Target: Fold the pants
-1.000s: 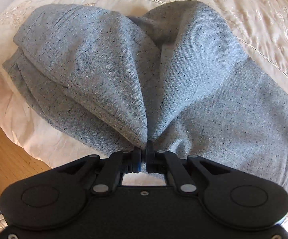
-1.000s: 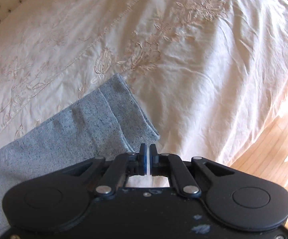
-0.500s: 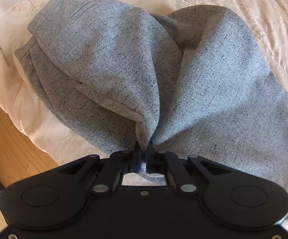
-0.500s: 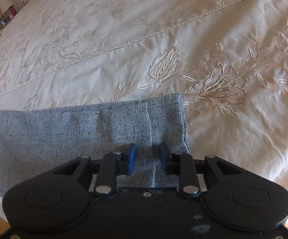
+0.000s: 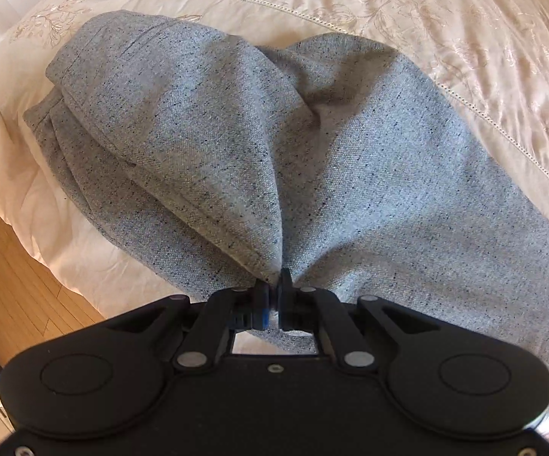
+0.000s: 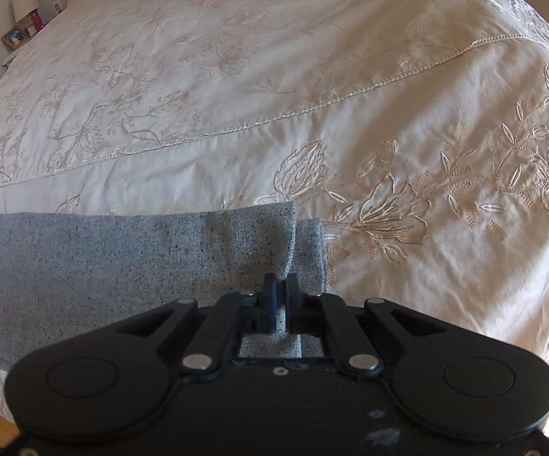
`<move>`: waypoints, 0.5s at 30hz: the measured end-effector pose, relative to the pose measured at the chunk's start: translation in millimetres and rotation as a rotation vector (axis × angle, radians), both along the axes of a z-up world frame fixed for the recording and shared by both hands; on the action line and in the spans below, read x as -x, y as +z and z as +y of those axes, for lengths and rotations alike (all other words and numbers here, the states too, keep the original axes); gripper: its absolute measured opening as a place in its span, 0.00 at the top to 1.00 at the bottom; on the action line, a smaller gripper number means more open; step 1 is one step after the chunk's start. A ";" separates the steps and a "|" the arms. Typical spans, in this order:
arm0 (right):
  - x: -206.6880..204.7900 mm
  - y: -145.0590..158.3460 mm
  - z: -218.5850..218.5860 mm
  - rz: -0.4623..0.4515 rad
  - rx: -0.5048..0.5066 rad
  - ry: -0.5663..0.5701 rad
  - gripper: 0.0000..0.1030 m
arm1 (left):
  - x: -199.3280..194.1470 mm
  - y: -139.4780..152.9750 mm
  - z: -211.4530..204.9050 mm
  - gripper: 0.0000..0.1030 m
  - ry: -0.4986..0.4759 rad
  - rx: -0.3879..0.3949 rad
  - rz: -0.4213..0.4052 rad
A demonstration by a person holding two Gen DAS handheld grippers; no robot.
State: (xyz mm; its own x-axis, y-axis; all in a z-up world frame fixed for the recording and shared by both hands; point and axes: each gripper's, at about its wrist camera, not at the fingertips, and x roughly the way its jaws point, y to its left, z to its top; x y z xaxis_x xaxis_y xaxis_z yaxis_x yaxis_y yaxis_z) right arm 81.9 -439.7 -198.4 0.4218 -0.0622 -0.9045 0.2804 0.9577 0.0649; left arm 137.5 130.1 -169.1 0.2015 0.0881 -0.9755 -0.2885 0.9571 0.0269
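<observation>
Cream embroidered bedding covers the bed (image 6: 312, 95) on which the grey pants (image 5: 350, 174) lie stretched out, with wood floor showing at 8 o'clock in the left wrist view. The left gripper (image 5: 272, 298) is clamped tight on a bunched pinch of the wide upper part, which fans away from it toward 11 and 1 o'clock. The right gripper (image 6: 281, 290) has just been closing and now pinches the cloth close to the leg cuffs (image 6: 305, 239), which sit at 12 o'clock just beyond its tips, the leg running off toward 9 o'clock. With both ends gripped, this looks like the start of a lengthwise fold. Next, I judge, one end must be lifted and carried over the other, keeping the cloth taut so the layers land edge to edge.
</observation>
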 end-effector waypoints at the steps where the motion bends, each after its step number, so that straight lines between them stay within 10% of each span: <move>1: -0.2 -4.1 -2.8 0.023 -0.007 0.004 0.96 | 0.5 -3.6 -0.9 0.95 0.002 -0.005 0.010; 12: -7.1 -10.2 -22.8 0.088 0.108 -0.046 0.99 | 6.1 3.1 -2.0 0.95 -0.015 0.001 -0.011; 15: -0.5 -4.4 -49.5 0.026 -0.011 -0.110 0.94 | 7.2 -3.5 -1.5 0.95 -0.013 -0.004 0.001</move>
State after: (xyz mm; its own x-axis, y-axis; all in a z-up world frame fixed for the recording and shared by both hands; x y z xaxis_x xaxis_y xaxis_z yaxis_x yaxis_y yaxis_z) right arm 82.5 -489.2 -202.8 0.3891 -0.0971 -0.9161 0.3852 0.9205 0.0661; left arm 130.3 128.5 -172.6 0.2013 0.0892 -0.9755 -0.2762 0.9606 0.0309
